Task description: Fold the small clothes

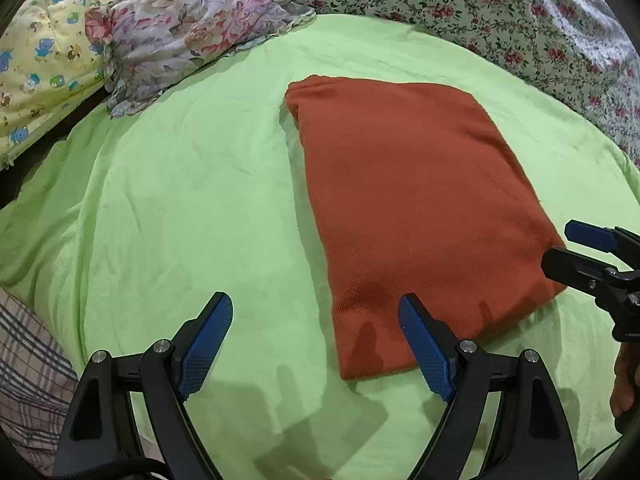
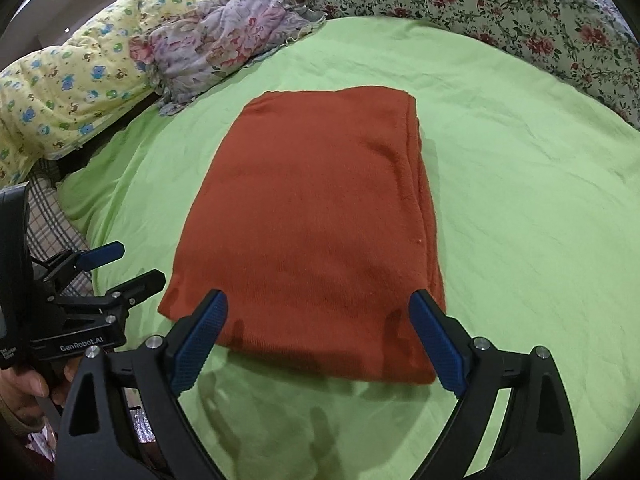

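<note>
The left gripper (image 1: pixel 316 344) is hovering with jaws spread wide and empty over the near left corner of the folded rust-red garment (image 1: pixel 416 216); the right gripper (image 2: pixel 320 344) is gaping likewise over its near edge. The garment is lying flat on the green sheet (image 1: pixel 160 200). Only the right wrist view is showing "GenRobot.AI" on the left gripper's body. Behind, a floral cloth (image 2: pixel 224 36) and yellow quilt (image 2: pixel 80 80) are sitting bunched.

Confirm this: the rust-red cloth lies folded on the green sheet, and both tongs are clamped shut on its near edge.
Wrong on the tongs. The cloth does lie folded on the green sheet, but the left tongs and right tongs are both open and hold nothing; each wrist view shows this.
</note>
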`<state>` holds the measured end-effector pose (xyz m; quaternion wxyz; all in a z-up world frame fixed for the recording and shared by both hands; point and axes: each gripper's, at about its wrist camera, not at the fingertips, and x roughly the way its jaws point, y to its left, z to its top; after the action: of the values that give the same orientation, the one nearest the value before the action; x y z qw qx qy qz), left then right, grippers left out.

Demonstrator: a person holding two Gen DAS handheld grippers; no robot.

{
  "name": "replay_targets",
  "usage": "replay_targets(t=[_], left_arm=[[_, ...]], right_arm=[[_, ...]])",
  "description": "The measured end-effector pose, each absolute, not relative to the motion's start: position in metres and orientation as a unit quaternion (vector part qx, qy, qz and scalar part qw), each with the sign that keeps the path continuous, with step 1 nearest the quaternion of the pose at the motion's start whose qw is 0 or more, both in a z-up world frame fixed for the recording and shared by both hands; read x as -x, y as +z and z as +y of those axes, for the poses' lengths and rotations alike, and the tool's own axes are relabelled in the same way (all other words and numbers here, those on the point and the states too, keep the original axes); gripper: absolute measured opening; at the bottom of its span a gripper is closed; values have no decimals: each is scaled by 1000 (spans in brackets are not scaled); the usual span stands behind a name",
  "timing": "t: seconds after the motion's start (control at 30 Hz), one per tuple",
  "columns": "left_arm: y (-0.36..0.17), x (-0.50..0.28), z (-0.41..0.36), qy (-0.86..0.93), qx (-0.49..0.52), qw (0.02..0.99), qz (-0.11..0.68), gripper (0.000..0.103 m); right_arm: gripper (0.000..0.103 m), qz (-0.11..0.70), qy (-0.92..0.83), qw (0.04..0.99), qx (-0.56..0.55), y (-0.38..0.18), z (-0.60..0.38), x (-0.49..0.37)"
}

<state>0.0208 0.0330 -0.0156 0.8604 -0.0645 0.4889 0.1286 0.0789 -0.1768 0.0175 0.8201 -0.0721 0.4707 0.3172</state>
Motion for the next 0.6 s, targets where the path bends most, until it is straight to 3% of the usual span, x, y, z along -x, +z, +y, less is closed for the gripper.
replay_targets(t=[0.6], left_arm=[[-21, -45, 37, 140, 42, 854, 499, 85]], right_arm=[[92, 483, 298, 821, 66, 4, -165, -97]])
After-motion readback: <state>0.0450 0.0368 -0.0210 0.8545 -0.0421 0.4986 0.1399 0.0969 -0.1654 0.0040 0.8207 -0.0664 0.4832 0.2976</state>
